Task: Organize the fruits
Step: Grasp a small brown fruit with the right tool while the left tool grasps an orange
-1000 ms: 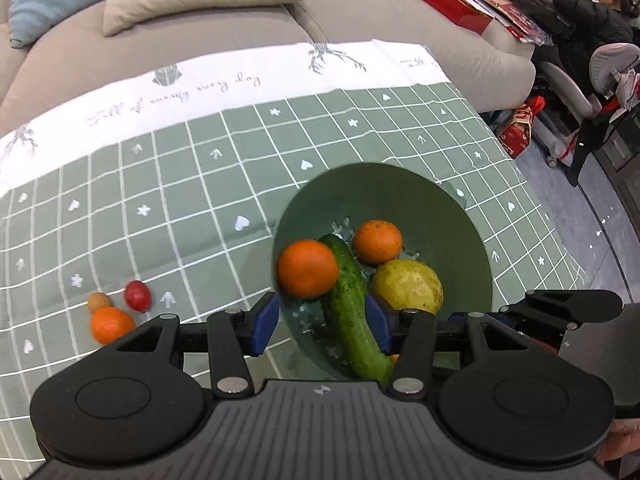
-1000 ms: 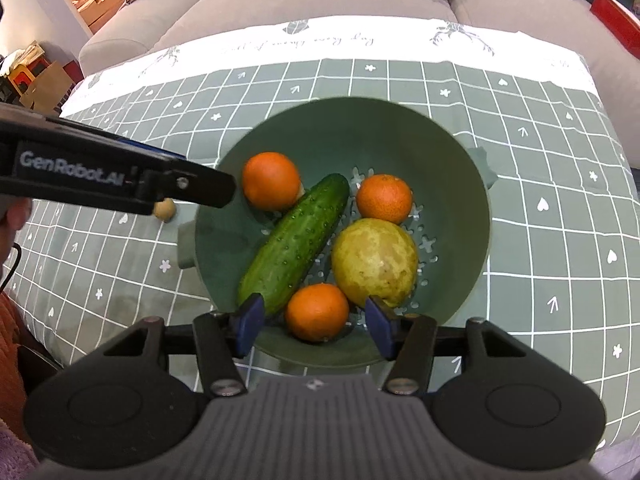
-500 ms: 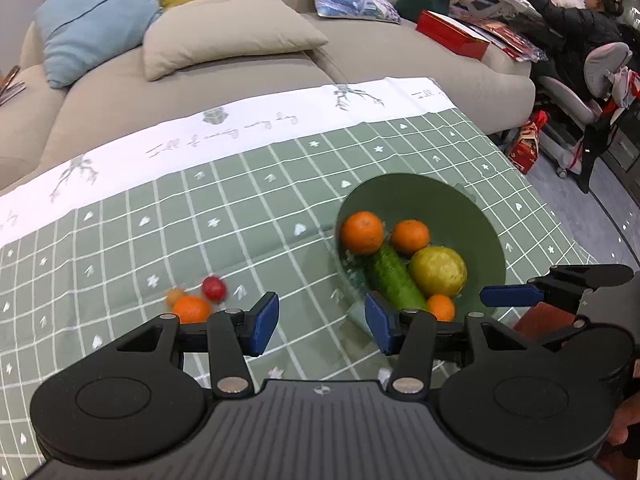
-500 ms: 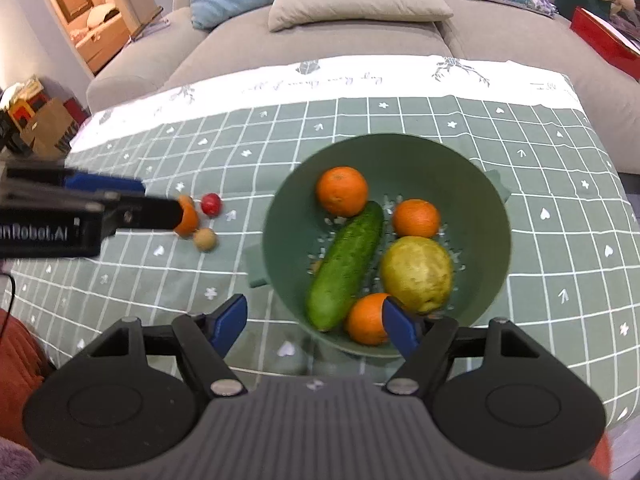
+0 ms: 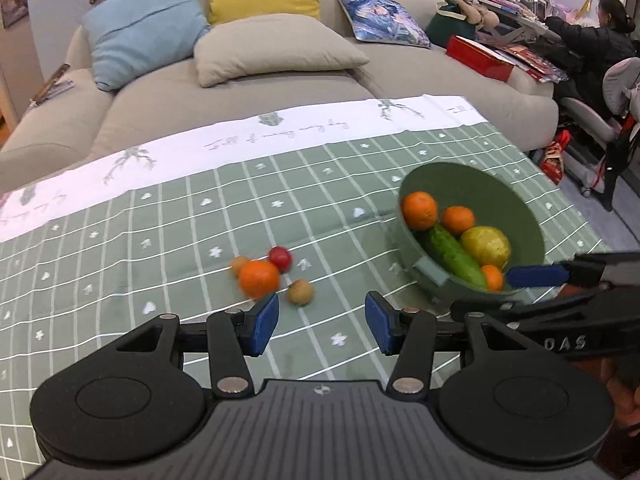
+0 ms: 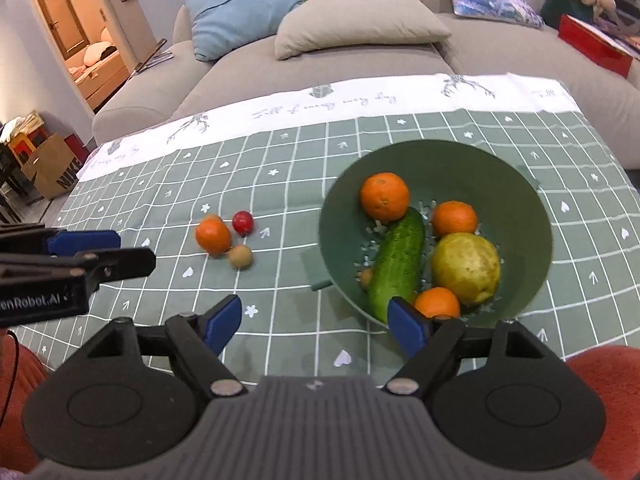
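Both grippers hold nothing. The left gripper [image 5: 318, 322] has its fingers wide apart near a loose orange [image 5: 259, 279]; the right gripper [image 6: 316, 320] gapes beside the green bowl [image 6: 532, 240].

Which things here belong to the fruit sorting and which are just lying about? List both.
Job: green bowl with three oranges, cucumber and yellow fruit; loose orange, red fruit and brown fruit on the tablecloth.

Lying about: sofa cushions, red box, cardboard box.
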Demonstrator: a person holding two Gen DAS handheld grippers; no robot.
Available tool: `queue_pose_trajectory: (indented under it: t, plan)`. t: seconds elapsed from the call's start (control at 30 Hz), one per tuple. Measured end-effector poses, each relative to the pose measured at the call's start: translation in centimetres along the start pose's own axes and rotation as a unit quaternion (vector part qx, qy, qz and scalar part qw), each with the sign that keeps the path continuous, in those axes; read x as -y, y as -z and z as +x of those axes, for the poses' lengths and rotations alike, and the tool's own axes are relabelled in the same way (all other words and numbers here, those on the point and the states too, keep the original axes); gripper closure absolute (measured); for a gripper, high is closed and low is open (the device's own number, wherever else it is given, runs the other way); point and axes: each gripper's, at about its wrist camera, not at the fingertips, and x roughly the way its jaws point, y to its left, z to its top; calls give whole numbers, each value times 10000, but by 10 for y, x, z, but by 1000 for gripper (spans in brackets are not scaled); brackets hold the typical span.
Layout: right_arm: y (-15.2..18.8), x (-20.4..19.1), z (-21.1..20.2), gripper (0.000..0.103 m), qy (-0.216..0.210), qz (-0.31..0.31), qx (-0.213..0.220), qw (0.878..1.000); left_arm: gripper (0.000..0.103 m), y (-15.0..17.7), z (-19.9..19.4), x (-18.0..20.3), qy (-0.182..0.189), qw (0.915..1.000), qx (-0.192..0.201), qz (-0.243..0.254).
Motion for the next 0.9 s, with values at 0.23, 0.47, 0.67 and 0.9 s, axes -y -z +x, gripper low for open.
queue_pose_trajectory:
  t: [0.23,0.47,0.67,0.9]
  plan:
    - [1,-30,9,26,-137,-558,69,9983,44,17,-1,-25,7,9994,-7,-333]
    - [-5,-52,25,26,-233,-1084,35,9938,43,21,3,-43,103,9987,17,-501]
    - [-16,-66,43,31,-282,-1516,73,9880,43,21,19,-55,-53,9983,-52,-574]
    - [-30,-77,77,45,-377,-1767,-23,9835,43,17,33,-73,-129,9978,-63,-647]
